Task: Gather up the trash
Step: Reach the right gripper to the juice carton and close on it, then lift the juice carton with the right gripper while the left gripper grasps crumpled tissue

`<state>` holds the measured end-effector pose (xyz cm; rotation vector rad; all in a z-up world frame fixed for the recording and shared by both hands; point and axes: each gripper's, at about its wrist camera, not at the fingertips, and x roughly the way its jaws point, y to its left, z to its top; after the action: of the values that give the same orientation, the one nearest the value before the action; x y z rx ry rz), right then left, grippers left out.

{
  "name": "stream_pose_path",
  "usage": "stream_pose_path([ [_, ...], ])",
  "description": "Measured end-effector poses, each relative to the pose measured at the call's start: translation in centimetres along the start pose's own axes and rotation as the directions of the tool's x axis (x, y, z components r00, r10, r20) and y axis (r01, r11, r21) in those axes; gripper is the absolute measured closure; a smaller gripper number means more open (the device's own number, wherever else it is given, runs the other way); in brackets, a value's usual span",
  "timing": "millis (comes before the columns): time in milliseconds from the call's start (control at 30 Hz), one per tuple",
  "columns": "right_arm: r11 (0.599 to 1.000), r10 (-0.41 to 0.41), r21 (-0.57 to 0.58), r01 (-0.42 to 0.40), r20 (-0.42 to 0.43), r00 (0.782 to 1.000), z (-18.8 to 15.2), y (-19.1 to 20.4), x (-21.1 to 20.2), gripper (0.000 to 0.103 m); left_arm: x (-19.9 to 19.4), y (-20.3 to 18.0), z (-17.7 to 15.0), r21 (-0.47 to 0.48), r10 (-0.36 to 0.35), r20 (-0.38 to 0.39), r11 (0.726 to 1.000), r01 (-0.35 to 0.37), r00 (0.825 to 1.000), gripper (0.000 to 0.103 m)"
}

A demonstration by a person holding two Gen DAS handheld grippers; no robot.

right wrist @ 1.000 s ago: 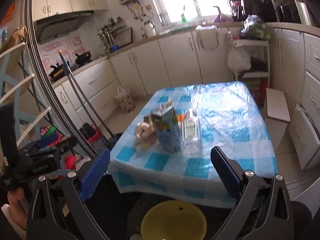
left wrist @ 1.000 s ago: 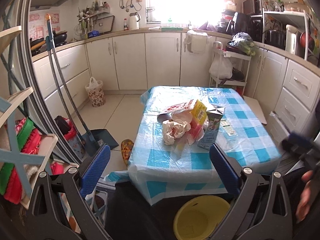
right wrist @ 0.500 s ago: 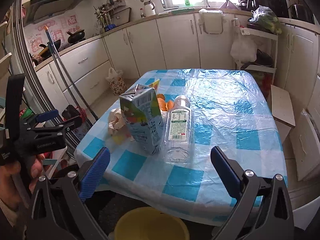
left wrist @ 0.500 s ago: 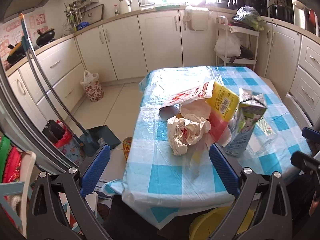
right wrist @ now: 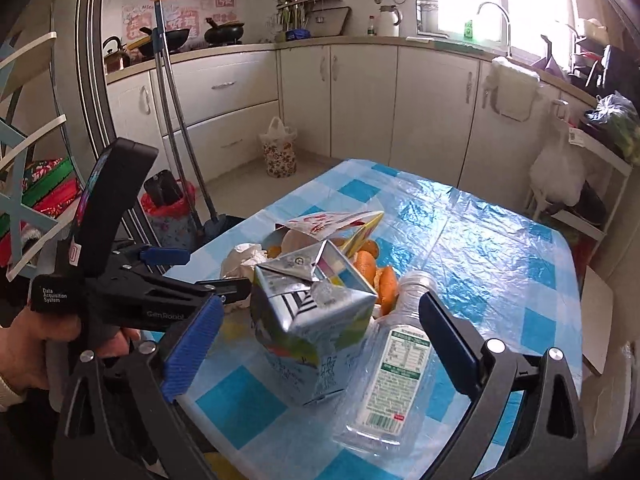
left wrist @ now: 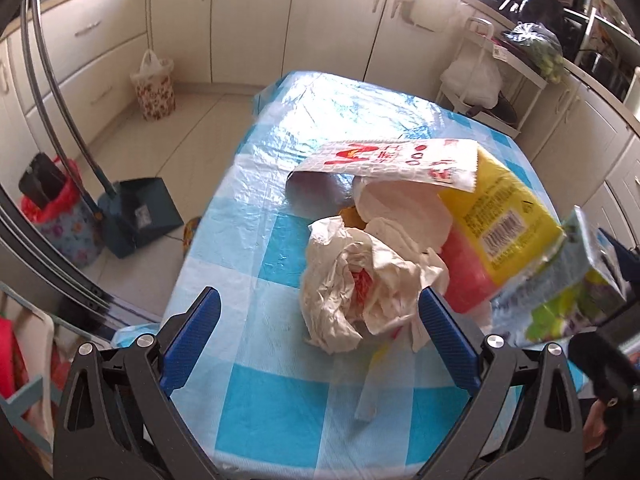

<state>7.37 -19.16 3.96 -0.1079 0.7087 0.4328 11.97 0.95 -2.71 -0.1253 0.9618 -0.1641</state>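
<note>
A trash pile lies on the blue-checked table: crumpled white paper, a red-printed paper bag, a yellow and red packet. A milk carton stands beside a clear plastic bottle lying flat, with orange peels behind. My left gripper is open, its fingers either side of the crumpled paper's near edge. My right gripper is open, straddling the carton and bottle. The carton also shows in the left wrist view.
A dustpan and broom stand on the floor left of the table, next to a floral bin. A floral bag sits by the cabinets. A white rack stands at the right.
Both grippers have moved forward and down over the table, close to the trash. The yellow bucket below the table edge has dropped out of view.
</note>
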Motion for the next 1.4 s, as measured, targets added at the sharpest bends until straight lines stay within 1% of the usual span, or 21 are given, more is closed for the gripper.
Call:
stream_pose_path([
  [33,1.0,0.012,0.002,-0.012,-0.014,1.0,0.0,-0.1,0.6,0.021,0.4,0.1,0.2,-0.014,-0.002,-0.004,1.0,0.002,1.0,0.007],
  [67,1.0,0.018,0.005,-0.018,-0.028,0.999,0.1,-0.2,1.0,0.025,0.7,0.2,0.3,-0.024,-0.004,-0.009,1.0,0.004,1.0,0.007],
  [100,1.0,0.021,0.008,-0.021,-0.036,0.999,0.1,-0.3,1.3,0.031,1.1,0.2,0.5,-0.038,-0.011,-0.017,0.999,0.01,1.0,0.007],
  [133,1.0,0.025,0.008,-0.024,-0.038,0.999,0.1,-0.3,1.5,0.038,1.3,0.2,0.6,-0.05,-0.017,-0.023,0.999,0.016,1.0,0.007],
  [167,1.0,0.028,0.006,-0.027,-0.041,0.999,0.3,-0.3,1.6,0.042,1.6,0.3,0.7,-0.067,-0.026,-0.03,0.997,0.024,0.999,0.01],
  [200,1.0,0.026,0.004,-0.026,-0.04,0.999,0.4,-0.2,1.6,0.042,2.0,0.4,0.8,-0.083,-0.034,-0.042,0.996,0.031,0.999,0.025],
  [233,0.999,0.035,0.005,-0.035,-0.032,0.999,0.5,-0.1,1.5,0.042,2.6,0.6,0.9,-0.109,-0.058,-0.071,0.993,0.05,0.996,0.037],
  [267,0.999,0.045,0.009,-0.044,-0.026,0.999,0.6,0.0,1.4,0.042,2.6,0.6,0.9,-0.118,-0.053,-0.066,0.992,0.045,0.996,0.047],
  [300,0.999,0.049,0.012,-0.048,-0.021,0.999,0.7,0.0,1.4,0.042,2.6,0.6,0.9,-0.128,-0.074,-0.066,0.99,0.065,0.995,0.066],
  [333,0.999,0.052,0.013,-0.052,-0.013,0.999,0.8,0.3,1.4,0.042,2.8,0.8,1.0,-0.15,-0.119,-0.08,0.983,0.106,0.99,0.068],
  [367,0.998,0.057,0.016,-0.057,-0.002,0.998,0.8,0.4,1.2,0.042,2.7,0.9,0.9,-0.162,-0.13,-0.072,0.98,0.117,0.989,0.072],
  [433,0.998,0.061,0.025,-0.062,0.012,0.998,0.9,0.5,0.9,0.042,2.2,0.9,0.8,-0.157,-0.139,-0.062,0.979,0.128,0.988,0.081],
  [533,0.997,0.063,0.047,-0.064,0.034,0.997,0.9,0.3,0.4,0.042,1.1,1.1,0.7,-0.16,-0.154,-0.043,0.976,0.145,0.987,0.083],
  [633,0.992,0.075,0.097,-0.08,0.053,0.996,0.8,-0.4,0.0,0.042,-0.4,1.7,0.7,-0.175,-0.168,-0.01,0.971,0.164,0.986,0.083],
  [767,0.979,0.103,0.165,-0.118,0.096,0.99,0.9,-1.4,-1.0,0.042,-2.6,2.7,0.6,-0.192,-0.18,0.029,0.964,0.182,0.983,0.083],
  [967,0.963,0.147,0.203,-0.177,0.153,0.977,1.0,-1.8,-2.4,0.042,-5.3,3.6,0.3,-0.217,-0.187,0.069,0.956,0.197,0.98,0.083],
  [1133,0.951,0.174,0.221,-0.214,0.188,0.967,0.9,-2.1,-3.6,0.042,-7.3,3.3,-0.1,-0.205,-0.186,0.094,0.958,0.202,0.978,0.083],
  [1400,0.935,0.183,0.257,-0.245,0.242,0.953,0.2,-2.7,-5.8,0.042,-9.9,2.1,-0.9,-0.179,-0.197,0.121,0.96,0.217,0.973,0.083],
])
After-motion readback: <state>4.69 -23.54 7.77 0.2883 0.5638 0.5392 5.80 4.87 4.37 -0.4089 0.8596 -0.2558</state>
